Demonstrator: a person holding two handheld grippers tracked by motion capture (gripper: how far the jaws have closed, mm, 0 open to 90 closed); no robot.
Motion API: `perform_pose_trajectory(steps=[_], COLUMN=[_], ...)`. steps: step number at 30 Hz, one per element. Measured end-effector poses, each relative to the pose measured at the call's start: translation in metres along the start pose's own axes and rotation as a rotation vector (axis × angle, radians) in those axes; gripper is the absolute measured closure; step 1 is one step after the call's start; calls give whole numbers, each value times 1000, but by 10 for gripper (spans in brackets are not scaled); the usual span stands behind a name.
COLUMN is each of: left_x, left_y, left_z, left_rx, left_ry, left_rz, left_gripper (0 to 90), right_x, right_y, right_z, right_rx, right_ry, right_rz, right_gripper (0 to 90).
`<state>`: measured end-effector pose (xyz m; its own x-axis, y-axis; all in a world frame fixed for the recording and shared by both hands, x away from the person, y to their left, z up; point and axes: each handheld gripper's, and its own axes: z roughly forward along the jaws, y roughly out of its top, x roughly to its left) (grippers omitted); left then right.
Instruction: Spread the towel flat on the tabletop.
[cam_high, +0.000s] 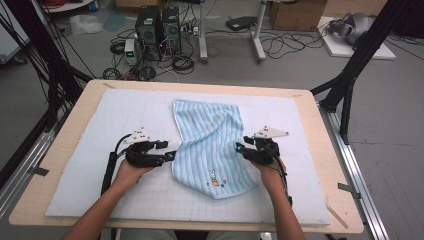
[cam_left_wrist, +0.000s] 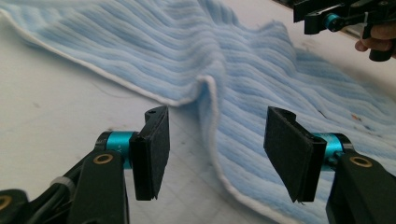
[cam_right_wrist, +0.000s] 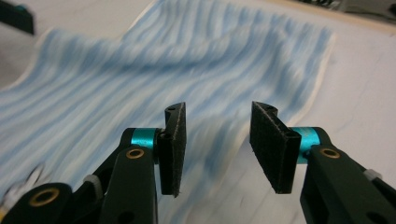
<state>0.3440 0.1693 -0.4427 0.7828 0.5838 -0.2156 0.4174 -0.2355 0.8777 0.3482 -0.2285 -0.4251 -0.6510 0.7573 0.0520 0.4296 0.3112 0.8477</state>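
While both hands flank it, the scene reads so:
Towel: the light blue striped towel lies rumpled on the white mat, pinched narrow at its middle, a small embroidered patch near its rounded near end.
Left gripper: the left gripper stands at the towel's left edge, jaws apart, nothing pressed between them; a raised fold of white hem sits just ahead.
Right gripper: the right gripper stands at the right edge, jaws apart and empty, over the towel's border.
Table: the wooden table carries the mat.
Surroundings: computer towers and cables lie on the floor beyond; black frame posts stand at either side.
Obstacles: nothing lies between grippers and towel.
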Motion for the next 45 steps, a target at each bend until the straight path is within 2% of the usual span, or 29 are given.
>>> perform_pose_trajectory(steps=[2,5,7,10,12,13,14,16,17,18,20,22,24,28,33,34,36,37,40,41,43,45], left_x=[-5,-10,-12,-16,-21,-24,-26,-26,-25,-25,-22,-15,-6,8,23,25,29,29,28,27,28,29], left_y=[-1,-1,1,2,1,2,3,4,5,5,8,11,16,31,47,47,49,49,47,47,47,46], left_z=[4,11,15,25,33,35,37,37,36,37,36,32,29,30,50,55,65,71,83,84,83,77], left_rx=[34,65,76,113,181,205,208,207,202,197,177,118,107,65,86,70,93,91,117,123,122,108], left_ry=[-11,27,62,83,113,139,156,163,145,148,158,158,160,179,230,238,250,256,277,285,280,279], left_rz=[12,24,31,53,90,120,139,133,135,120,112,59,21,-9,25,32,31,21,41,33,-11,-39], left_gripper=[412,405,395,403,436,457,474,579,760,841,853,855,855,855,857,857,858,857,854,833,671,562], right_x=[3,7,9,11,13,12,13,14,17,18,20,20,19,12,1,-1,-6,-7,-8,-8,-9,-10], right_y=[-10,-18,-18,-19,-21,-22,-21,-19,-19,-18,-16,-14,-10,-6,1,1,1,1,0,0,-1,-1], right_z=[-5,-3,1,6,13,14,14,15,15,15,16,16,17,26,39,40,43,45,48,48,44,34], right_rx=[32,43,57,95,158,150,160,168,171,170,160,128,103,88,74,70,74,86,117,120,109,77], right_ry=[42,100,95,77,66,77,83,99,94,82,62,47,27,-22,-98,-120,-156,-167,-196,-202,-184,-170], right_rz=[-17,-57,-69,-98,-111,-104,-98,-112,-121,-132,-129,-117,-112,-98,-64,-58,-53,-41,-50,-55,-30,-11], right_gripper=[552,547,548,577,628,658,685,806,829,836,841,841,841,841,837,835,834,832,793,764,702,668])
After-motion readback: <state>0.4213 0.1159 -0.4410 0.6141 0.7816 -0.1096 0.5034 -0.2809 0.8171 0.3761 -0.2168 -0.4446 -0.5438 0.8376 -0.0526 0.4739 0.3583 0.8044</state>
